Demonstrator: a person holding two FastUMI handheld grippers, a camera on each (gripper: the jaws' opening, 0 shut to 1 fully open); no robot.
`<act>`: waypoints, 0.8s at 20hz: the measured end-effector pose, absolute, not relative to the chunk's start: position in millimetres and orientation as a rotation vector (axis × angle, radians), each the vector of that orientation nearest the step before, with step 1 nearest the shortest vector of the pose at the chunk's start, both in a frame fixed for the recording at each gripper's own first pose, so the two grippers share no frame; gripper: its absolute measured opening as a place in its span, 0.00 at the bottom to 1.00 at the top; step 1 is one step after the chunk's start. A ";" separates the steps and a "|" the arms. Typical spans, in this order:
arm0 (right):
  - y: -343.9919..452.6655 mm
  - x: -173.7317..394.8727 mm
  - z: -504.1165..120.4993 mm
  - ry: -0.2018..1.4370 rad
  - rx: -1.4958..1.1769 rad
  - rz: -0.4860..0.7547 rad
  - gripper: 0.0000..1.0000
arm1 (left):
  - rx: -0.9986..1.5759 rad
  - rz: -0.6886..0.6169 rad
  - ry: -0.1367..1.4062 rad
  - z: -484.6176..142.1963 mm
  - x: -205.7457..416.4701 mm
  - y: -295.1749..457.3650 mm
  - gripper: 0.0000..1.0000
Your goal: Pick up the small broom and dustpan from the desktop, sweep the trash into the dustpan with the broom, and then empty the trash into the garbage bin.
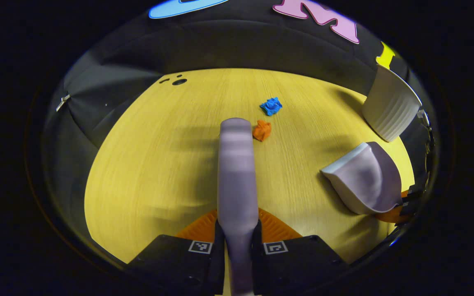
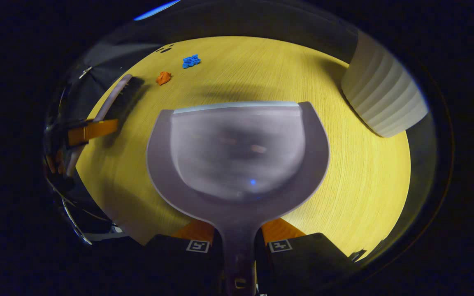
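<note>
You are gripping the broom (image 1: 237,172) handle between both fingers of the left gripper (image 1: 237,242), its far end nearing the orange scrap (image 1: 261,130); the blue scrap (image 1: 271,106) is lying just beyond. Your right gripper (image 2: 237,242) is clamping the dustpan (image 2: 237,156) handle, holding the pan above the desktop (image 2: 364,185), near the ribbed white bin (image 2: 383,98).
</note>
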State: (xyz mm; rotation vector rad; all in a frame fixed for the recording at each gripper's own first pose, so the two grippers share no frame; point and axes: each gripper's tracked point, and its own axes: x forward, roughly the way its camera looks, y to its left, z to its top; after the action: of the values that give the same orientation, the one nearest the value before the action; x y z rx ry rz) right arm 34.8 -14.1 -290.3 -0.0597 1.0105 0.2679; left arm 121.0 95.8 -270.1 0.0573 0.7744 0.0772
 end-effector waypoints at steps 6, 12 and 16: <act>-32.6 56.0 -278.3 0.981 -0.179 0.325 0.41 | 0.022 0.028 0.809 -246.6 175.2 113.4 0.29; -44.5 90.5 -257.5 0.952 -0.251 0.395 0.37 | 0.147 -0.044 0.867 -238.5 243.5 119.5 0.32; -42.9 102.7 -261.8 0.958 -0.291 0.444 0.41 | 0.290 -0.091 0.889 -241.5 270.6 110.6 0.31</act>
State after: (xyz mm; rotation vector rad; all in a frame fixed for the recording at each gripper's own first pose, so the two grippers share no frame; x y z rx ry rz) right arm 102.7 -42.9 -261.8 -0.2911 0.9583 0.4442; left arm 270.6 110.6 -241.5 0.2897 0.8894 -0.0914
